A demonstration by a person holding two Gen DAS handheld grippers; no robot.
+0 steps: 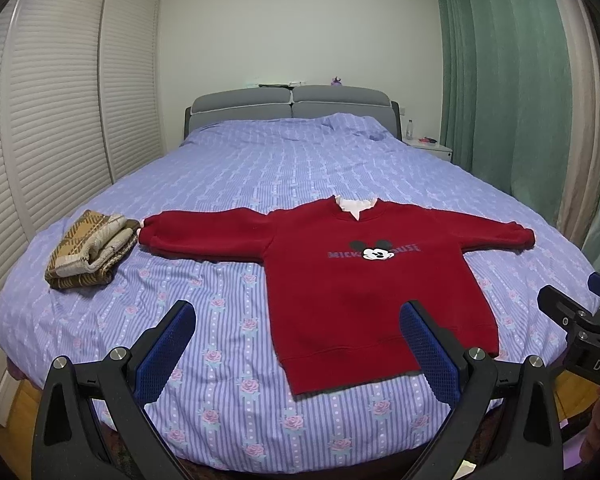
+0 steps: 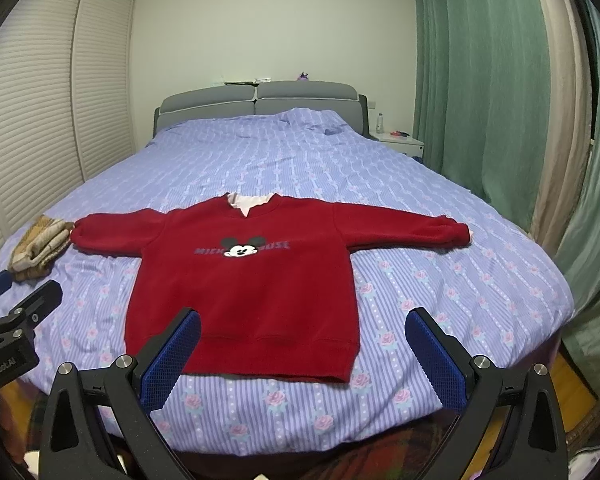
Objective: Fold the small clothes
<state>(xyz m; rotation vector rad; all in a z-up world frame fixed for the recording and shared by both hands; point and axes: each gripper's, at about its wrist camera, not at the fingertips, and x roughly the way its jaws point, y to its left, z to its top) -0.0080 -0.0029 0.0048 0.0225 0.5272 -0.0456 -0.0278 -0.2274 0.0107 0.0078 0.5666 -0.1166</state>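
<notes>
Both claws, left point(image 1: 296, 344) and right point(image 2: 302, 350), are hovering spread wide (gripping nothing) over the sweater point(image 2: 244, 296) lying at the bed's point(image 2: 440, 280) near edge.

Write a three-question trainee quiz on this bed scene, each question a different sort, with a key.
1. True or false: the red Mickey Mouse sweatshirt lies flat with both sleeves spread out.
2. Which side of the sweatshirt is the folded brown plaid garment on? A) left B) right C) on top
3. Fill in: the left tool and the right tool are both ____, holding nothing.

Key: 1 true; 2 A; 3 open
</notes>
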